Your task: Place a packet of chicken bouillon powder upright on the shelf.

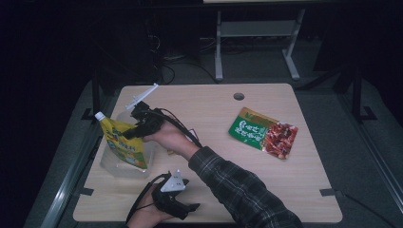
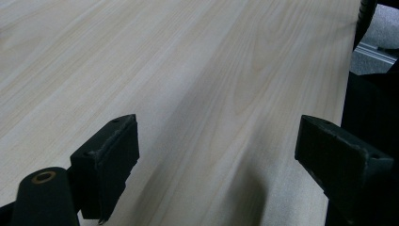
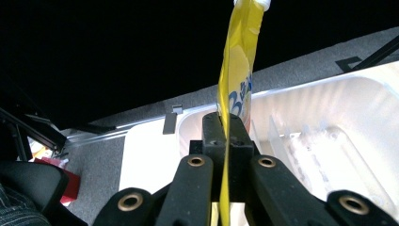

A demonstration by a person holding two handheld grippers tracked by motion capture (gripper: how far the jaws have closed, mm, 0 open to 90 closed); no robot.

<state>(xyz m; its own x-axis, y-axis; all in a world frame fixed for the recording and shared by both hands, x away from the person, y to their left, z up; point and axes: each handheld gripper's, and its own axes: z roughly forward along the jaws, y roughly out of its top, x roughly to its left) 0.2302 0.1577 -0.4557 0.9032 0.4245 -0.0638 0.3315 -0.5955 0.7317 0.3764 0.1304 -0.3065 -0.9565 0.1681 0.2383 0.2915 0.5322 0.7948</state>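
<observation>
The right gripper (image 3: 225, 129) has its jaws clamped on the edge of the yellow spouted pouch (image 1: 124, 143), held upright over the clear plastic bin (image 1: 110, 166) at the table's (image 1: 214, 128) left, while the left gripper (image 2: 216, 155) rests near, jaws apart.

The table (image 1: 214, 123) is pale wood-grain, smooth and matt; the yellow pouch (image 3: 237, 70) is glossy plastic film with a white cap; the container (image 3: 357, 117) is clear ribbed plastic; the green packet (image 1: 262, 132) is shiny; the left gripper (image 2: 216, 160) has matt black rough-edged pads.
</observation>
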